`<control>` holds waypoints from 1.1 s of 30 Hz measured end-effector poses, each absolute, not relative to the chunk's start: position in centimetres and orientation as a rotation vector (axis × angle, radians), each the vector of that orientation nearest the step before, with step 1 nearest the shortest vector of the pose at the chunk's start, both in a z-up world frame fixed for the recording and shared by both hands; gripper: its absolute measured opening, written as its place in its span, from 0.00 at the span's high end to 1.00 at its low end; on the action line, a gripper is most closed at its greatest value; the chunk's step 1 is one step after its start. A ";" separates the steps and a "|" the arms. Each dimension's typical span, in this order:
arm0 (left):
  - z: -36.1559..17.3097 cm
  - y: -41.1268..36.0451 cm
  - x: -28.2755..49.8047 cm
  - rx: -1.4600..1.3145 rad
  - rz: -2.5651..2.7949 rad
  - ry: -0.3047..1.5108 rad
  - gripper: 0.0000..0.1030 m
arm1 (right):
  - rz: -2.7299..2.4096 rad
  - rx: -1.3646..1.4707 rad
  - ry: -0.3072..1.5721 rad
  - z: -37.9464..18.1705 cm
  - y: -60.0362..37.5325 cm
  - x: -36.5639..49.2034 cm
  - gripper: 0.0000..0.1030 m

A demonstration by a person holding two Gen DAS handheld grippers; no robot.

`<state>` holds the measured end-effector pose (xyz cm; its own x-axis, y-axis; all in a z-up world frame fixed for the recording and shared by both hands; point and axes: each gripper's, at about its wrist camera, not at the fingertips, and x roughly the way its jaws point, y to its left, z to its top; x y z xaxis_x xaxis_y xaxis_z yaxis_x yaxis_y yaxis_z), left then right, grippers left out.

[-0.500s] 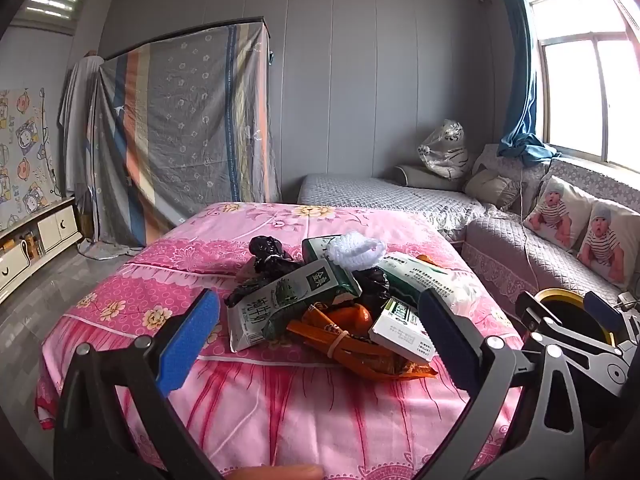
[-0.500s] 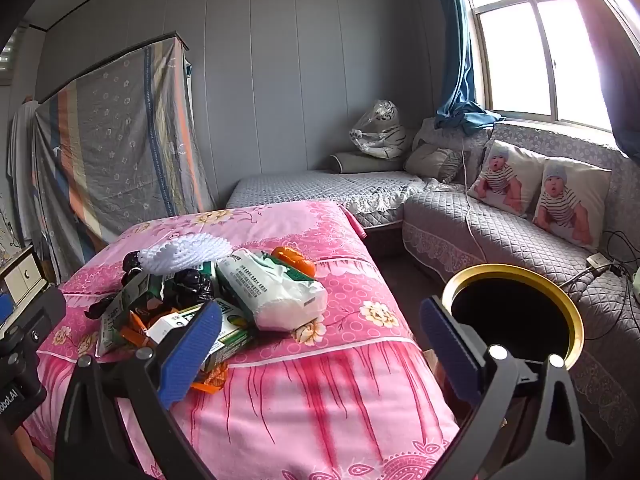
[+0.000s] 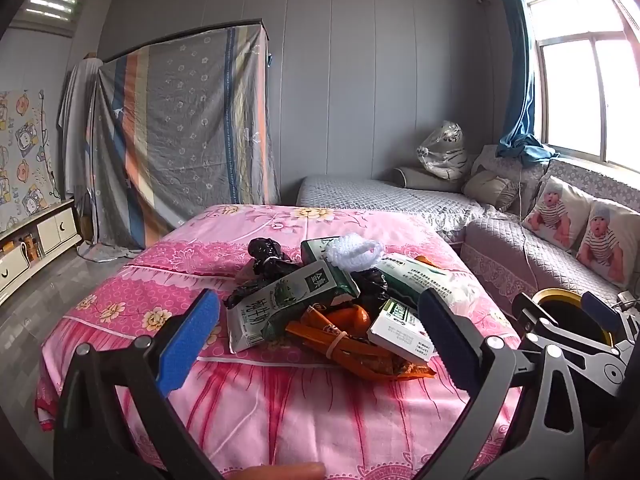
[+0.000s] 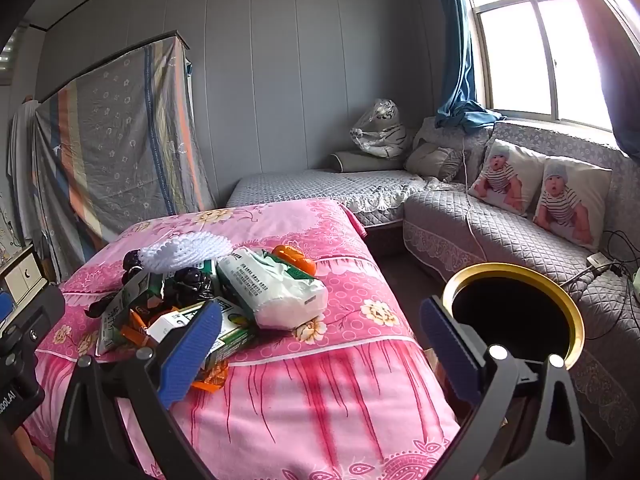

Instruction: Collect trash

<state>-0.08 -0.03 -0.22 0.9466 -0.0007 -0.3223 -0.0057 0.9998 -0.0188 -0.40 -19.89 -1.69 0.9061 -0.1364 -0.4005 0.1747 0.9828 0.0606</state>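
Observation:
A heap of trash lies on the pink flowered table cover (image 3: 280, 408): a green and white milk carton (image 3: 288, 304), an orange wrapper (image 3: 352, 352), a small white and green box (image 3: 400, 330), black bags (image 3: 268, 252), a white foam net (image 3: 352, 254) and a white tissue pack (image 4: 276, 288). My left gripper (image 3: 316, 340) hangs open just short of the heap, nothing between its blue pads. My right gripper (image 4: 320, 350) is open too, over the table's near right corner, beside the black bin with a gold rim (image 4: 516, 312).
A grey quilted sofa (image 4: 500, 232) with two baby-print cushions (image 4: 544, 196) runs along the right wall under the window. A striped sheet covers a wardrobe (image 3: 184, 140) at the back left. Cables (image 4: 600, 268) trail over the sofa near the bin.
Both views have shifted only slightly; the grippers stay open and the heap has not been touched.

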 end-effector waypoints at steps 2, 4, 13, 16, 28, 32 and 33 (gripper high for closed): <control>-0.3 0.0 -0.1 -0.021 0.001 0.329 0.08 | -0.161 0.096 0.405 -1.7 -19.9 -0.5 0.07; -0.5 0.0 0.0 -0.024 0.000 0.333 0.08 | -0.161 0.096 0.404 -1.7 -19.9 -0.5 0.07; -0.3 -0.7 -0.6 -0.032 0.000 0.343 0.08 | -0.160 0.095 0.404 -1.7 -19.9 -0.5 0.07; -0.2 0.1 0.1 -0.038 -0.006 0.349 0.08 | -0.161 0.097 0.406 -1.7 -19.9 -0.5 0.07; -0.2 0.2 0.1 -0.037 -0.009 0.349 0.08 | -0.161 0.097 0.406 -1.8 -19.9 -0.5 0.07; -0.2 0.2 0.1 -0.035 -0.009 0.349 0.08 | -0.160 0.097 0.407 -1.8 -19.9 -0.5 0.07; -0.2 0.2 0.1 -0.035 -0.009 0.350 0.08 | -0.160 0.097 0.406 -1.8 -19.9 -0.5 0.07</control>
